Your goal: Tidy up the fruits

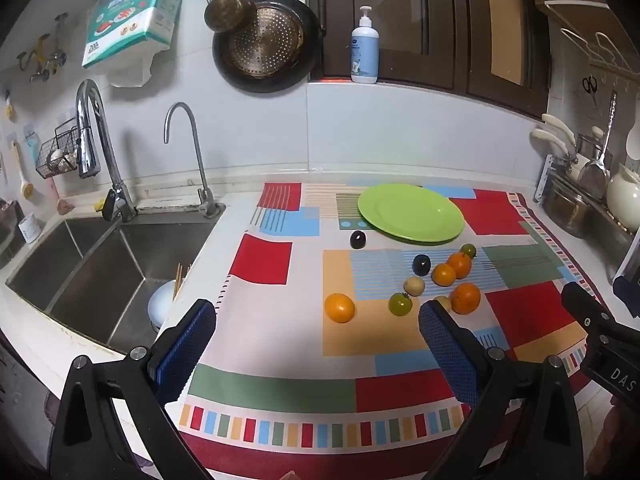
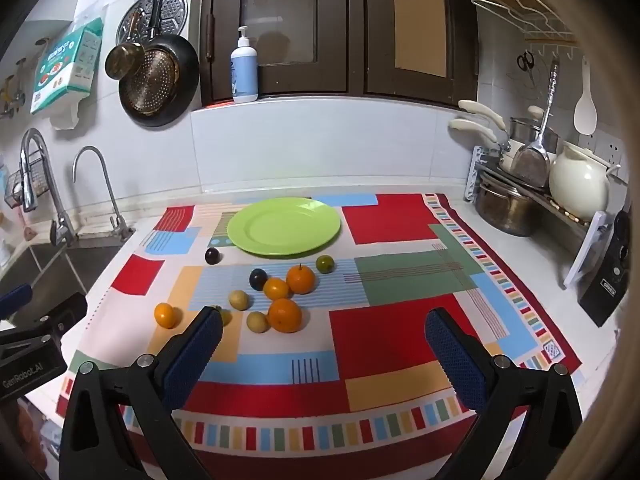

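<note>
Nothing gathered yet: green plate [image 2: 284, 226] bare at the far side of the patterned cloth [image 2: 392, 332], all fruit loose on the cloth on the near side of the plate. Closest to the plate, a dark plum [image 2: 212, 255] off its left edge and a green fruit [image 2: 325, 264] off its near right edge. Further out from the plate, a second plum [image 2: 258, 279], three oranges [image 2: 285, 315] bunched and touching or nearly so, and two pale yellow fruits [image 2: 239, 299]. Farthest from the plate, a lone orange [image 1: 339, 307] and a green tomato [image 1: 400, 304]. Left gripper [image 1: 316, 344] and right gripper [image 2: 323, 350] both spread wide, empty, angled down over the near cloth, well short of the plate. Best to begin with a loner, likely that lone orange for the left: straddle it squarely, close gently on the widest part, since round fruit rolls. Leave the bunched oranges until neighbours are gone, to avoid nudging them.
</note>
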The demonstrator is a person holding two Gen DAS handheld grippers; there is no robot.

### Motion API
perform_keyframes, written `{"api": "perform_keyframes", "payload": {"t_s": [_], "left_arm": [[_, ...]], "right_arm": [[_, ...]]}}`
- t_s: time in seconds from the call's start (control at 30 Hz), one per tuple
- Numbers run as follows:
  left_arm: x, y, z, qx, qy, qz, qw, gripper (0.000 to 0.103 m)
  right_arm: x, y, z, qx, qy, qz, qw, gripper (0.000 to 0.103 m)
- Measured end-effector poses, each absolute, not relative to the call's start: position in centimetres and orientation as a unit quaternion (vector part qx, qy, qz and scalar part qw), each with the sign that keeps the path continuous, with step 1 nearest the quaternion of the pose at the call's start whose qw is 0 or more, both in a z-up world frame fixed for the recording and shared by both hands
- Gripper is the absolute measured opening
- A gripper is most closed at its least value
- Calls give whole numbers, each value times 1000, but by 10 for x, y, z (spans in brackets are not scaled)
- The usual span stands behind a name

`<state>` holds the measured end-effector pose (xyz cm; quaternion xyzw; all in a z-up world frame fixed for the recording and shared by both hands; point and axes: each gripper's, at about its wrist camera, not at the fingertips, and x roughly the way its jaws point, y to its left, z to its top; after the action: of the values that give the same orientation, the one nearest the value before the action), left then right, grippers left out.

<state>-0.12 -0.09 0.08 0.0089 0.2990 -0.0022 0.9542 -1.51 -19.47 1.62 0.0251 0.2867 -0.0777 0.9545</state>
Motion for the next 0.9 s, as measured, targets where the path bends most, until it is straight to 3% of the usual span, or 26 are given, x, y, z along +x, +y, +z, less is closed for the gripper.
{"api": "perform_keyframes", "payload": {"t_s": [0.9], "left_arm": [[-7,5,7,2,293,7,956,103]], "right_arm": [[-16,-186,24,18,279,-75,957,102]]}}
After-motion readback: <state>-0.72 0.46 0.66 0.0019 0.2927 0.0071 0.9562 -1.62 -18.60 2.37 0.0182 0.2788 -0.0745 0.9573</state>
